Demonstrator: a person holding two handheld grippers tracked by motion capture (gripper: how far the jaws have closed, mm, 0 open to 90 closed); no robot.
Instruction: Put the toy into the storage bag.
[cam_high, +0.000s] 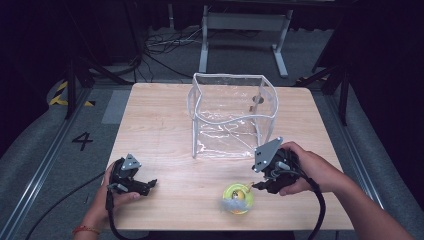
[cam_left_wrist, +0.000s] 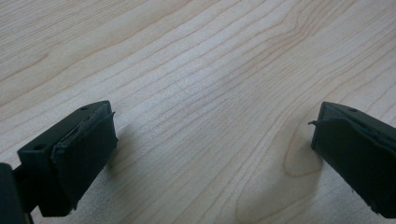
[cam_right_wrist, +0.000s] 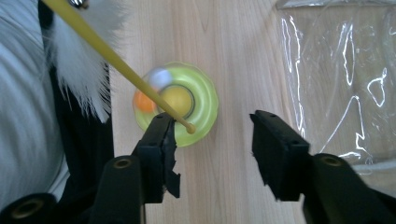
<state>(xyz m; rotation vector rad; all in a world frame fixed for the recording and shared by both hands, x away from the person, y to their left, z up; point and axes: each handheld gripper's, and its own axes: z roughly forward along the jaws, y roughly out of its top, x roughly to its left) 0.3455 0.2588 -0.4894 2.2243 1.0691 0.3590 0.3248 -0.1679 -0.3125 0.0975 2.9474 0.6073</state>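
Toy: yellow-green round toy (cam_high: 238, 198) with a thin yellow stick (cam_right_wrist: 116, 65) and white feather tuft (cam_right_wrist: 86, 70); it lies on the tabletop (cam_high: 165, 125) near the front edge, just in front of the clear bag.
Toy detail: the right gripper view shows coloured balls inside its ring, blurred; whether they are moving cannot be told.
Clear bag: transparent soft-walled bag (cam_high: 232, 115) stands open-topped at mid-tabletop, walls sagging and creased.
Right hand-held gripper (cam_right_wrist: 212, 135): jaws set wide apart, holding nothing; poised directly over the toy, with the stick's tip beside one jaw.
Left hand-held gripper (cam_left_wrist: 210, 140): jaws wide apart, empty, low over bare wood at the front left, well apart from the toy.
Risk 1: closing on the stick alone would probably let the toy swing or slip, since the stick is thin and smooth.
Risk 2: a jaw striking the rounded rim could push the toy toward the front edge.
Risk 3: the feather tuft could be trapped in the jaws and give a false hold.
Risk 4: if the bag is the destination, its limp rim may fold inward under contact; the idle left hand-held gripper is far from steadying it.
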